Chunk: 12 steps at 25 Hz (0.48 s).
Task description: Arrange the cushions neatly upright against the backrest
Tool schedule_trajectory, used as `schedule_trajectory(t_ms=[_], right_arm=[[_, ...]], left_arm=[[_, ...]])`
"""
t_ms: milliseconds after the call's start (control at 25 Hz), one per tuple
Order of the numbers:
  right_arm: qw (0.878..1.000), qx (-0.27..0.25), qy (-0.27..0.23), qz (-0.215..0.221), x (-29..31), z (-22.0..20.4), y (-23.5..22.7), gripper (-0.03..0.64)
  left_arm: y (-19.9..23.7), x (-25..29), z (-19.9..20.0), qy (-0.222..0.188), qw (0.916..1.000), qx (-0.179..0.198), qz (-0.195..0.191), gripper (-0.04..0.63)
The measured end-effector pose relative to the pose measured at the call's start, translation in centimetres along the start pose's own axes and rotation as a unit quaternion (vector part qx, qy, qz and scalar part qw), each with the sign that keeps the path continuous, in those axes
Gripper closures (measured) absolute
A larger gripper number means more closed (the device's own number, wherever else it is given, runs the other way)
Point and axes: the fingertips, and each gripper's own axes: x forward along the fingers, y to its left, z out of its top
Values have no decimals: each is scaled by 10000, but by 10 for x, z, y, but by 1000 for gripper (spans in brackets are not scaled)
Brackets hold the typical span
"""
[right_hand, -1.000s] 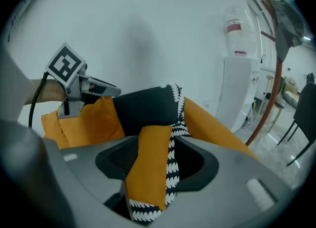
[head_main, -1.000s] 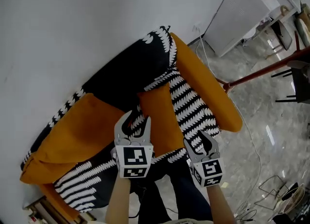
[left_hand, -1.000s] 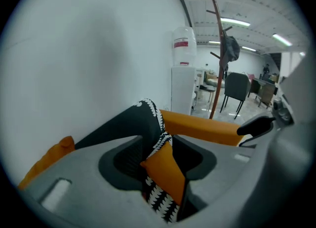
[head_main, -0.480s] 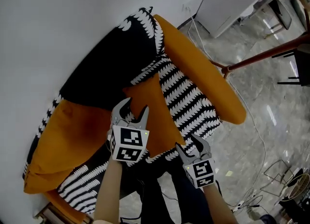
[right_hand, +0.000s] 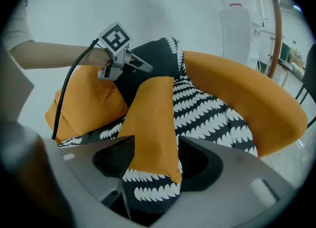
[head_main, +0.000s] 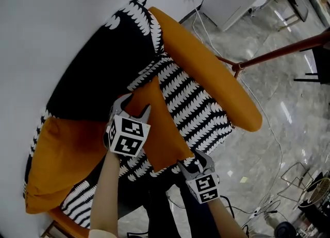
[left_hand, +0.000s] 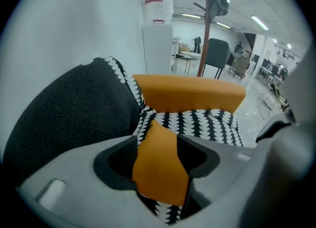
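Nearest the person, the right gripper [head_main: 195, 164] is held at the seat's front edge. Its jaws have just been opening and stand well apart, and the near corner of the small orange cushion [head_main: 154, 123] is seen between them without being pinched. This cushion is laid flat and slantwise on the black-and-white patterned seat [head_main: 198, 111], with its far end close to the foot of the backrest. That far end is straddled by the left gripper [head_main: 131, 109]. Its jaws have likewise just been opening and are spread wide, and the cushion's corner is framed between them but not clamped. To the left, a large orange cushion [head_main: 62, 154] is slumped at the side of the seat. Behind both, the black backrest [head_main: 98, 72] is set close to a white wall [head_main: 51, 15], and an orange armrest [head_main: 206, 72] is seen on the right. Farther off, a white water dispenser [left_hand: 158, 49] and a reddish pole [head_main: 289, 49] are seen above the glossy floor [head_main: 289, 123].
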Motion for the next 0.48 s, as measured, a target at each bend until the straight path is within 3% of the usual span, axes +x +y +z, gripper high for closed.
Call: schedule_trajectory(t_ms=[280, 480], right_arm=[[9987, 83, 451, 235, 25, -20, 7, 263], [9972, 176, 692, 219, 43, -28, 12, 259]], left_arm=[[11, 36, -7, 291, 9991, -99, -295, 273], [13, 57, -17, 549, 9968, -150, -555, 239]])
